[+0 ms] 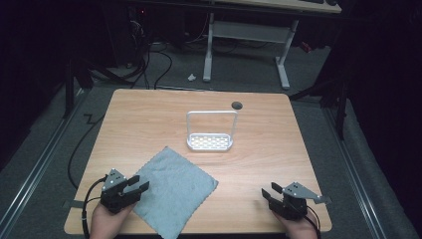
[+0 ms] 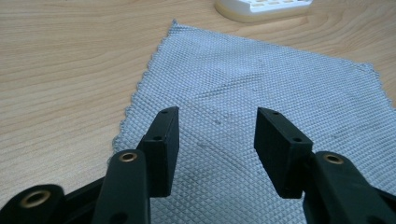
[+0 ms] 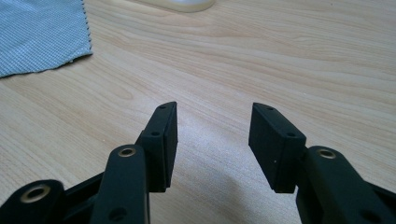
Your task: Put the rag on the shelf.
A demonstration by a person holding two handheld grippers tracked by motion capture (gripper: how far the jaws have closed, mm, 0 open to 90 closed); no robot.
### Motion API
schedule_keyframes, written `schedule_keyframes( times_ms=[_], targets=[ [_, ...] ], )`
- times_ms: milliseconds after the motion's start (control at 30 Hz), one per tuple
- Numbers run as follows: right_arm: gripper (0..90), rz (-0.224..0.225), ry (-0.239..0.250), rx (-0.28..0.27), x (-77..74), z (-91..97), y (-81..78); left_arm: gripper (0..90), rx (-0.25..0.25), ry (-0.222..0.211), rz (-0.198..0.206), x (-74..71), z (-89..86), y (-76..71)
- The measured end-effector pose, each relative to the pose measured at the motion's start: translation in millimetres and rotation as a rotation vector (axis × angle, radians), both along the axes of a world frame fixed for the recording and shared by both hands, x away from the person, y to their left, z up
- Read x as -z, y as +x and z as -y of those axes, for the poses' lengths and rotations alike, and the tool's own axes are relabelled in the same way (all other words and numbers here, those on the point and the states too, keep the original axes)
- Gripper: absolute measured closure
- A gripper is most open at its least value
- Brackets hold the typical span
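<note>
Grey cloth (image 1: pixel 174 194) flat, nearer than the white rack (image 1: pixel 211 130); left gripper (image 1: pixel 135 187) spread above its left edge, right gripper (image 1: pixel 267 193) spread over bare table (image 1: pixel 149 119) right of it: a shallow pinch would likely slip or bunch the fabric.

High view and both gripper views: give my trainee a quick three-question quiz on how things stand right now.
1. True or false: the grey cloth lies spread flat on the table.
2. Which gripper has its jaws over the cloth? A) left gripper B) right gripper C) both
3. Fill in: the white rack stands ______ the cloth, on the side away from the person.

Key
1. True; it lies flat, one corner pointing toward the rack.
2. A; the left gripper view shows cloth under open jaws, while the right gripper's open jaws hang over bare wood.
3. beyond; apart from it, not touching.
</note>
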State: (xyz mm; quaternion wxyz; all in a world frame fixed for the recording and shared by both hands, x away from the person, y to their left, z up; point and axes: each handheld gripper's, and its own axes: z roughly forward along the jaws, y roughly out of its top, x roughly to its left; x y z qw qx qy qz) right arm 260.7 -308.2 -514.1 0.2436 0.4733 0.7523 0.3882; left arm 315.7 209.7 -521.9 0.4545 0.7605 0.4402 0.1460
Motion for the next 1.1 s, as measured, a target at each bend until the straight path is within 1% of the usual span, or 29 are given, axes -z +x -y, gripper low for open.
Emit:
schedule_keyframes(
  times_ms=[233,300,367,400,433,467,500,533,567,633,700,733,767,800,867,933,967,1000,1067,1100],
  targets=[
    [53.1,-0.002,0.004,0.003,0.0,0.4,-0.5,50.6,0.003,0.002,-0.001,-0.6,0.6,-0.4],
    [53.1,-0.003,0.005,0.004,0.2,0.1,-0.3,52.6,0.021,-0.011,0.002,-3.5,2.8,-2.5],
    [53.1,-0.002,0.005,0.003,0.1,-0.1,-0.2,60.7,0.061,-0.025,0.000,-8.4,9.8,-6.7],
    [53.1,-0.002,0.003,0.003,0.0,-0.2,-0.2,66.0,0.080,-0.009,-0.003,-10.7,16.1,-9.5],
    [53.1,-0.001,0.001,0.001,0.1,-0.2,0.0,77.6,0.083,0.038,-0.018,-13.1,24.2,-12.2],
    [53.1,-0.002,0.000,0.000,0.2,-0.4,0.0,87.4,0.098,0.059,-0.023,-14.3,32.4,-15.1],
    [53.1,-0.004,-0.001,-0.002,0.2,-0.5,0.1,89.8,0.122,0.068,-0.037,-14.8,40.6,-17.2],
    [53.2,-0.003,0.002,0.000,0.3,-0.9,0.0,89.8,0.145,0.091,-0.052,-14.6,48.7,-19.0],
    [53.2,-0.004,0.002,-0.002,0.1,-0.9,-0.1,89.9,0.177,0.094,-0.064,-12.7,57.8,-21.8],
    [53.3,-0.002,0.002,-0.003,0.1,-1.5,-0.3,89.8,0.238,0.119,-0.084,-8.9,73.4,-27.6],
    [53.3,-0.003,0.000,-0.007,0.2,-2.3,-0.2,89.8,0.289,0.159,-0.100,-4.2,88.7,-33.2],
    [53.4,-0.004,-0.002,-0.016,0.4,-3.1,0.2,89.8,0.301,0.171,-0.106,-2.5,93.2,-34.5],
    [53.4,-0.004,-0.002,-0.016,0.4,-3.1,0.2,89.8,0.309,0.192,-0.111,-0.2,98.7,-35.9],
    [54.1,-0.007,-0.001,-0.015,0.7,-3.9,0.3,89.8,0.313,0.206,-0.106,1.5,102.7,-37.1],
    [59.6,-0.006,0.001,-0.040,0.6,-5.3,0.5,89.8,0.315,0.191,-0.120,1.4,108.4,-35.5],
    [64.2,-0.012,0.008,-0.051,-0.7,-9.3,1.2,89.8,0.324,0.174,-0.122,2.5,113.9,-33.6],
    [64.2,-0.012,0.008,-0.051,-0.7,-9.3,1.2,89.8,0.334,0.158,-0.128,3.3,118.5,-32.3],
    [65.0,-0.017,0.012,-0.056,-1.1,-11.3,2.0,89.8,0.358,0.147,-0.127,4.0,126.7,-31.2],
    [67.0,-0.024,0.025,-0.075,-1.1,-18.3,4.5,89.8,0.399,0.148,-0.117,4.3,141.4,-31.2],
    [67.5,-0.033,0.039,-0.089,-1.2,-23.0,5.4,89.7,0.412,0.143,-0.114,4.5,145.8,-31.4]
  ],
)
